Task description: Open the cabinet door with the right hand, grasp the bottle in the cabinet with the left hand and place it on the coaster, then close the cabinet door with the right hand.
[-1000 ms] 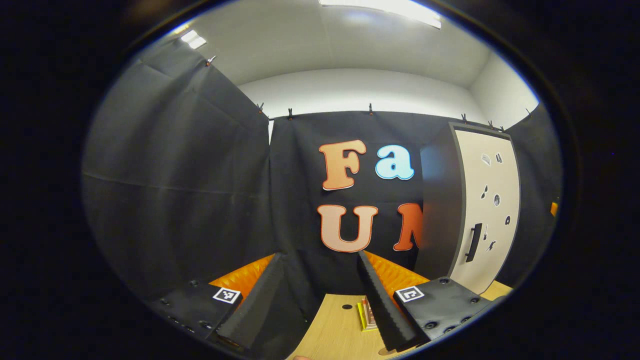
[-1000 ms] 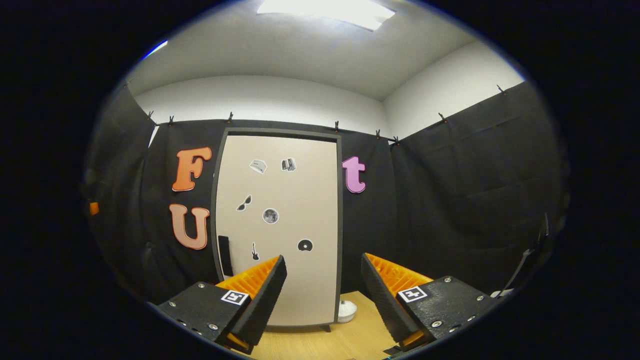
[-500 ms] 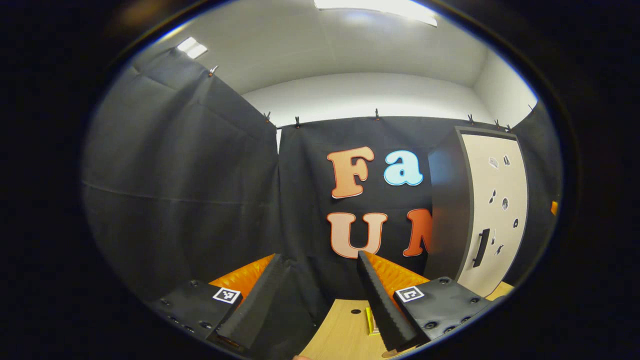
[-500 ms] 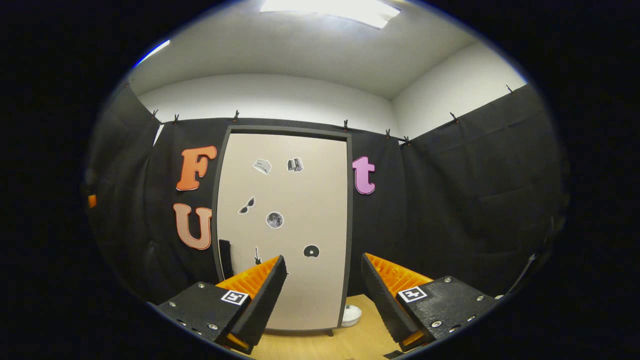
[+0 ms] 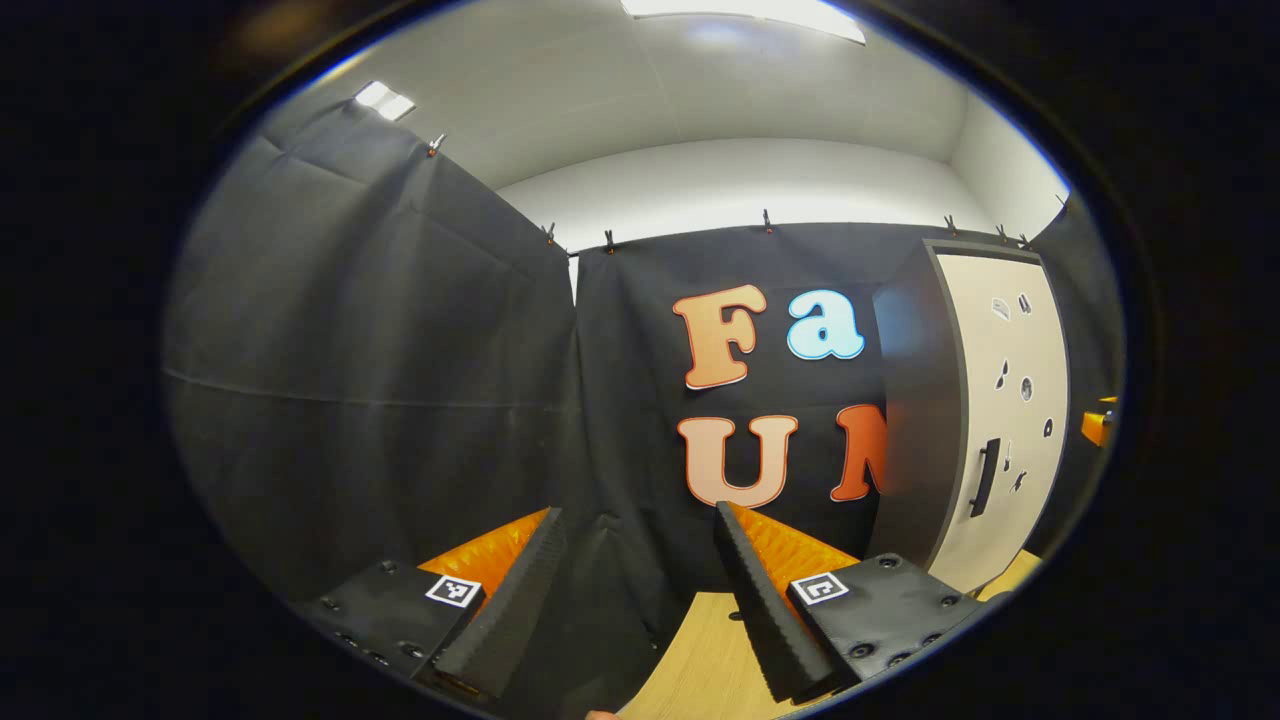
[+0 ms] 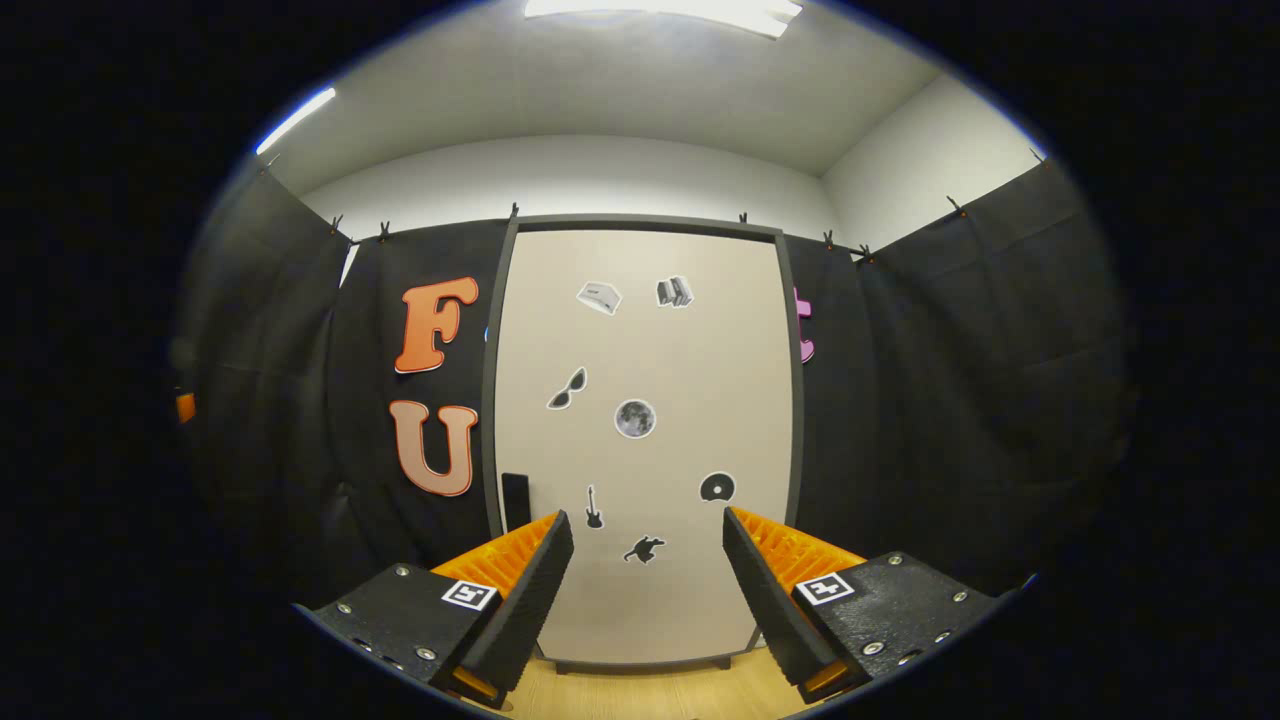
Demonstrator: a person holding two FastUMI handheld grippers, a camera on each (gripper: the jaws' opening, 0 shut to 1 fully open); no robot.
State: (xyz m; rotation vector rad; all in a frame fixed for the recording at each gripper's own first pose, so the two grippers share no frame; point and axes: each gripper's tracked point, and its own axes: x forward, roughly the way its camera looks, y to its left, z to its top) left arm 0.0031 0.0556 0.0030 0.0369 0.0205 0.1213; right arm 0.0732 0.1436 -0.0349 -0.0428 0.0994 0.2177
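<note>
Bright ceiling lights (image 6: 660, 12), sharp views, curved edges.

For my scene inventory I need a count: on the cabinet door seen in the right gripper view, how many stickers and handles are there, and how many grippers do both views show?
cabinet door: 1
handle: 1
stickers: 7
grippers: 2 (left gripper, right gripper)
Total: 11

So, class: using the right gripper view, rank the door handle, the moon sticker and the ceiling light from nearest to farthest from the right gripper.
1. door handle, low left, beside the fingers.
2. moon sticker, mid-door.
3. ceiling light, overhead.
</note>
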